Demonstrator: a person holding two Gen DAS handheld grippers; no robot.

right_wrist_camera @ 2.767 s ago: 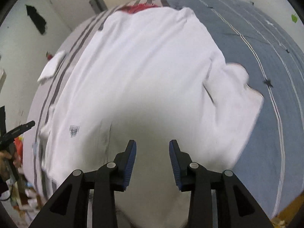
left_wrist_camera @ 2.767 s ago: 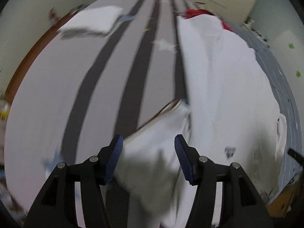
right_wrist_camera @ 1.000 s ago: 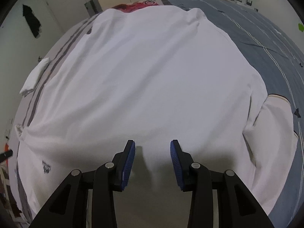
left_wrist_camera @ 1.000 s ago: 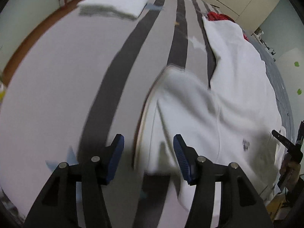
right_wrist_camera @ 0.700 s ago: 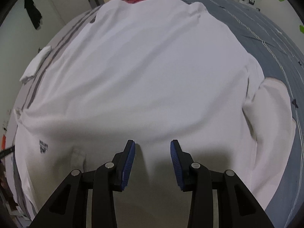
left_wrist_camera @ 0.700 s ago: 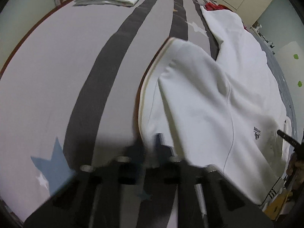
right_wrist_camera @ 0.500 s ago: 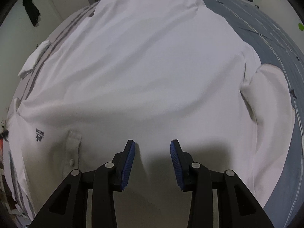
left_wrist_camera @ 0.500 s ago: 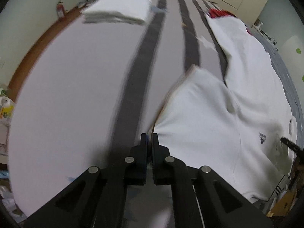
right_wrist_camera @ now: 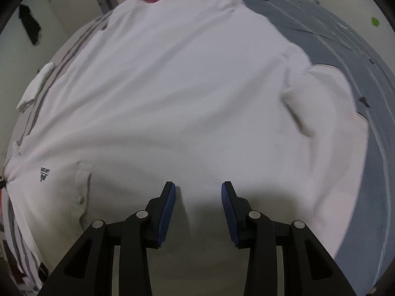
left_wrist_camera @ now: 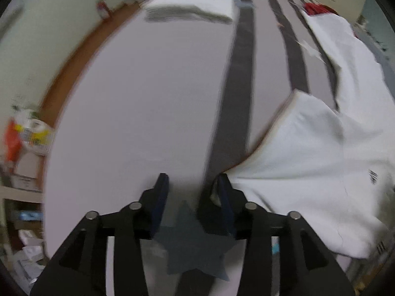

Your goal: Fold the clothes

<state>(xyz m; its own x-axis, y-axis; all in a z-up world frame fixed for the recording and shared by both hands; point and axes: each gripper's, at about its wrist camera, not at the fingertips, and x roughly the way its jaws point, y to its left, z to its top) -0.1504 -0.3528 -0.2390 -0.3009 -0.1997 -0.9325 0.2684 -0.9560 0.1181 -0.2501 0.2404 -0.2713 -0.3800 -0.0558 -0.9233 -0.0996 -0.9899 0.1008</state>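
Note:
A white polo shirt (right_wrist_camera: 187, 103) lies spread flat on the bed, front up, with a small dark logo (right_wrist_camera: 44, 174) and a button placket. In the left wrist view its left sleeve (left_wrist_camera: 303, 143) lies spread out to the right of my left gripper (left_wrist_camera: 192, 187), which is open and empty over the grey striped sheet; the sleeve's edge is close by its right finger. My right gripper (right_wrist_camera: 198, 194) is open and empty, hovering low over the shirt's near edge. The right sleeve (right_wrist_camera: 338, 113) lies spread at the right.
A folded white garment (left_wrist_camera: 190, 0) lies at the far side of the grey striped sheet (left_wrist_camera: 148, 86). A red garment (left_wrist_camera: 316, 7) lies beyond the shirt. The sheet under the shirt's right side is blue-grey (right_wrist_camera: 345, 37). Clutter and boxes (left_wrist_camera: 27, 135) stand beside the bed at left.
My left gripper, shut half a second ago at the sleeve's edge, has opened and swung left off the sleeve. The shirt now lies flatter. My right gripper stayed open over the shirt.

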